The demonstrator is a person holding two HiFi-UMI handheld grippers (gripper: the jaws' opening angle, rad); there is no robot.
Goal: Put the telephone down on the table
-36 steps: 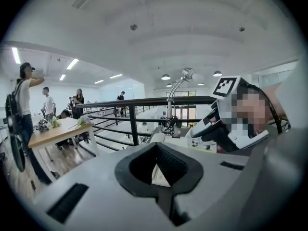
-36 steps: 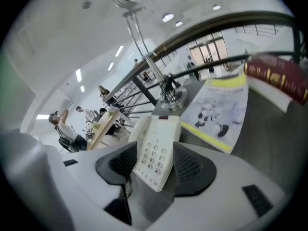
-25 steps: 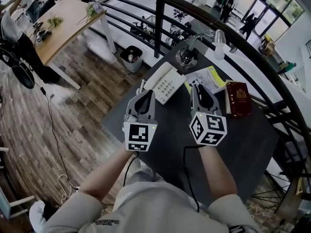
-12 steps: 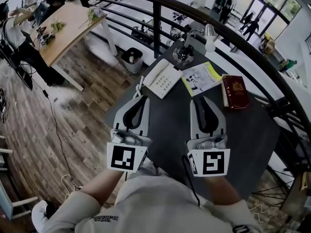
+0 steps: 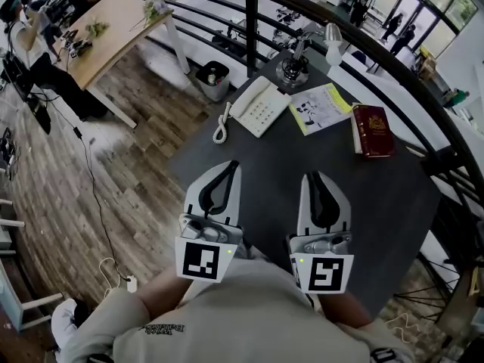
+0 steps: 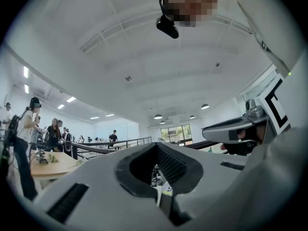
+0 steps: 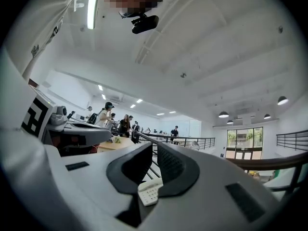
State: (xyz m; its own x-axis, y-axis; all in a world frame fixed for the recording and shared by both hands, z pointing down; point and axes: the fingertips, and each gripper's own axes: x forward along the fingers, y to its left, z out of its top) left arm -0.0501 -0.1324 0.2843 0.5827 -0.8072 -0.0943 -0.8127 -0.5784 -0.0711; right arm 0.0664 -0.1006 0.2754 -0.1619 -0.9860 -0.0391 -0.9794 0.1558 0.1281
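The left hand-held gripper is clenched on nothing, its jaws together. Beside it, the right hand-held gripper is closing with nothing between its jaws. Well beyond both, the telephone lies flat on the dark tabletop, next to a booklet.

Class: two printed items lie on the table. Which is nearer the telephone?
The yellow-edged booklet, beside the telephone; the red book lies farther right.
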